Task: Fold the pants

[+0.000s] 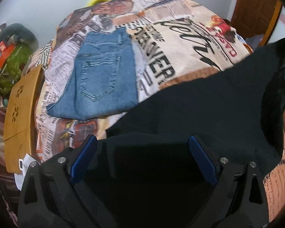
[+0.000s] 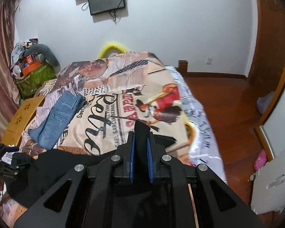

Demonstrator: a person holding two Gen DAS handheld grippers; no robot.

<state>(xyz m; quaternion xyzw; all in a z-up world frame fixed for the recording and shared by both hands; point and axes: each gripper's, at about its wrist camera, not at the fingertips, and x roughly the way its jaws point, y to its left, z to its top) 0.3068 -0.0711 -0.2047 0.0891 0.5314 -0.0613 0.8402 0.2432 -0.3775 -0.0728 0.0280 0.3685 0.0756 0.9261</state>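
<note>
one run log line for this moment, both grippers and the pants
left gripper: open over black pants | right gripper: shut on black pants | folded jeans: on bedspread, apart | fold: not yet done

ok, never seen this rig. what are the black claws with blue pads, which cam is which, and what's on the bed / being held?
No robot here: a person holds a two-finger gripper in each hand, and each has a fisheye camera looking forward along its fingers. In the left wrist view, the left gripper is open, its blue pads spread wide over the black pants, gripping nothing. In the right wrist view, the right gripper is shut on a fold of the same black pants. Everything lies on a bed with a printed bedspread. Already-folded blue jeans lie farther back on it, with a pale wooden board at the bed's left edge.
</note>
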